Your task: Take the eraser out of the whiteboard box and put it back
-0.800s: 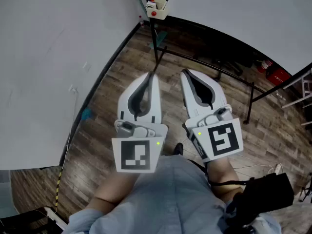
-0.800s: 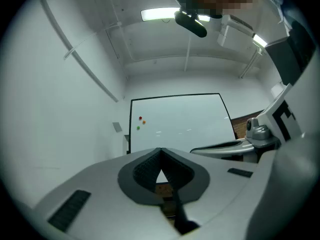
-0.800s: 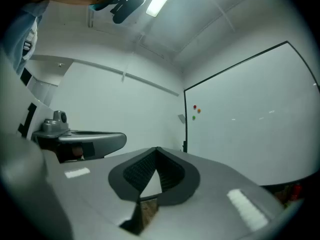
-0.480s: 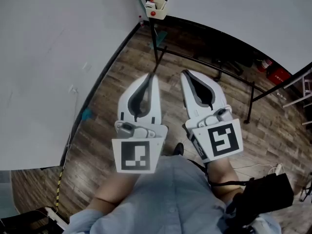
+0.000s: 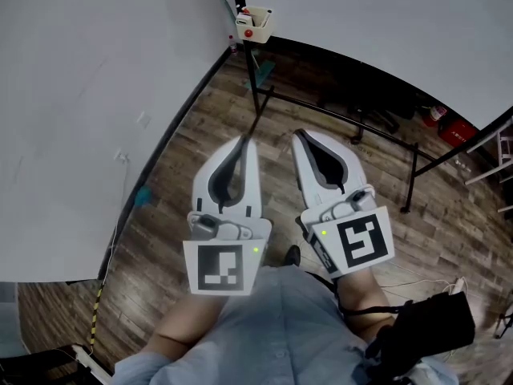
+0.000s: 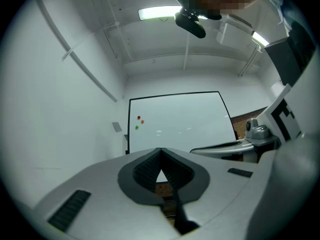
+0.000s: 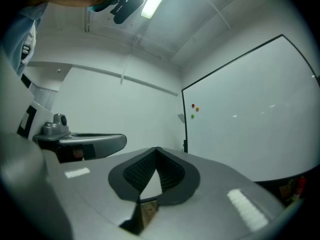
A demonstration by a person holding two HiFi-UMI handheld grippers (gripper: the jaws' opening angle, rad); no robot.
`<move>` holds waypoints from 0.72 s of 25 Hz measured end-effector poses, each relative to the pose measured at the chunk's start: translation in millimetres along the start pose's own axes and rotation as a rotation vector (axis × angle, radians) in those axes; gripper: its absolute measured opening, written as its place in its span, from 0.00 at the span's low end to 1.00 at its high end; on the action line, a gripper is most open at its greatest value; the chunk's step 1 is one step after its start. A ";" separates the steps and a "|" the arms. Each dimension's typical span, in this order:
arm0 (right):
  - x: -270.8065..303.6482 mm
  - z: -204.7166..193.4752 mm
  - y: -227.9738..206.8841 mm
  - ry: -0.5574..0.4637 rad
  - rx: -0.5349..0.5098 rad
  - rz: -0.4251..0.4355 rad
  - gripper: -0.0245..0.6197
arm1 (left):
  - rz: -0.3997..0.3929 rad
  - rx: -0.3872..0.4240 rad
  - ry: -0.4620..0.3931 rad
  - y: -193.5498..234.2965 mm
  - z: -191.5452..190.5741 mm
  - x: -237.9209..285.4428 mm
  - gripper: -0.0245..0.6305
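**Box straight ahead, both tools empty**

The whiteboard box hangs at the near edge of the whiteboard, at the top of the head view and well apart from both tools. What sits inside is too small to tell apart, so the eraser is presumably there but can't be picked out.

The left tool and right tool are held side by side over the floor, both pointing up-frame toward the board. Each has its jaws closed tip to tip, with nothing between them.

The box lies almost in line with the left tool's tips. The right tool sits off to the side, so the left looks slightly better placed to reach.
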State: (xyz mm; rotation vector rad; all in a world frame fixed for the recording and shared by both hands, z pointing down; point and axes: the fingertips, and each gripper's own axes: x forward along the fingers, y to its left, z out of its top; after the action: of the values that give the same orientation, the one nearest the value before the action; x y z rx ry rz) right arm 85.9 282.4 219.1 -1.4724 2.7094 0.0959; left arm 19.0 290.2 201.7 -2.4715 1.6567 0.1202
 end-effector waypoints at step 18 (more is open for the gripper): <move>7.1 -13.8 -32.9 0.015 0.046 0.036 0.04 | 0.046 0.018 0.028 -8.4 -12.1 25.4 0.04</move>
State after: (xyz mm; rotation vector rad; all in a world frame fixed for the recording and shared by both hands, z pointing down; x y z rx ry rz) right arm 109.3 257.5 231.4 -1.4180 2.7313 0.0242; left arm 36.2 268.0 210.3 -2.4335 1.7193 0.0768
